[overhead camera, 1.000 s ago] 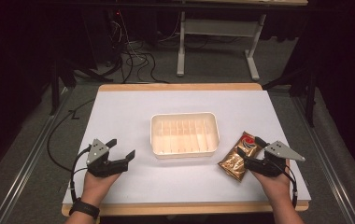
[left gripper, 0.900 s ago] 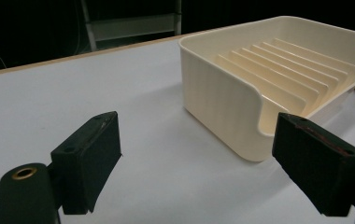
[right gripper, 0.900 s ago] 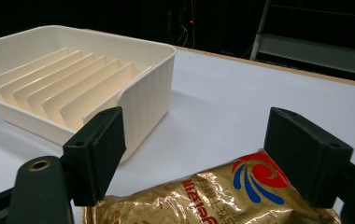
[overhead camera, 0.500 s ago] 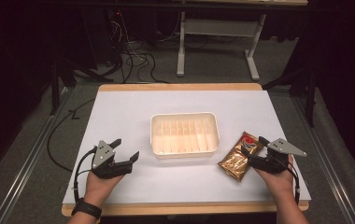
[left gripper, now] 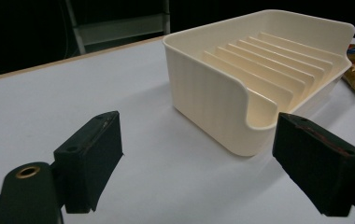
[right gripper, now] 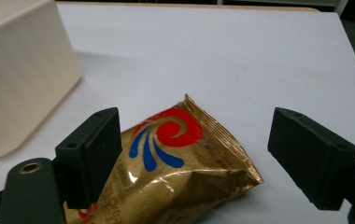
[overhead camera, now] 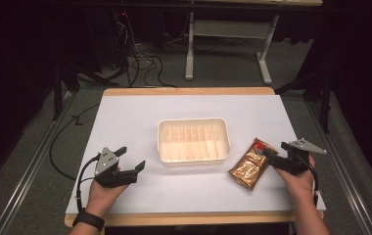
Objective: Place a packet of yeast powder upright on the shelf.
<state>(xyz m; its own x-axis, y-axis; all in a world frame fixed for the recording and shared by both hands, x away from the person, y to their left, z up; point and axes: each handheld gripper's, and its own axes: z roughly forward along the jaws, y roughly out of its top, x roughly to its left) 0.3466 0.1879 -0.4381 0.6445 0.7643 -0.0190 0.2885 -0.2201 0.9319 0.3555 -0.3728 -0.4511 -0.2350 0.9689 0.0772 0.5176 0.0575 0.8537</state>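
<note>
- A cream plastic tray (overhead camera: 194, 142) sits near the middle of the white table (overhead camera: 135, 117). Its floor is divided by a row of thin upright ribs, and the slots between them hold nothing.
- In the left claw's view the tray (left gripper: 259, 79) fills the upper right, with its rounded near corner closest to the camera. The ribs run in parallel across its floor.
- A gold foil snack packet (overhead camera: 251, 164) with a red and blue swirl lies flat on the table just right of the tray, outside it and not touching it.
- The right claw (overhead camera: 276, 155), held in the person's right hand at the right edge of the table, is released, its jaws spread wide. It points left at the packet's far end.
- In the right claw's view the packet (right gripper: 175, 163) lies between and just beyond the two parted jaws. Its crimped end with the swirl faces away from the camera. The jaws do not touch it. The tray's side wall (right gripper: 21, 79) shows at the left.
- The left claw (overhead camera: 131, 160), held in the person's left hand at the near left of the table, is also released, jaws wide apart and gripping nothing. It points right toward the tray, with bare table between them.
</note>
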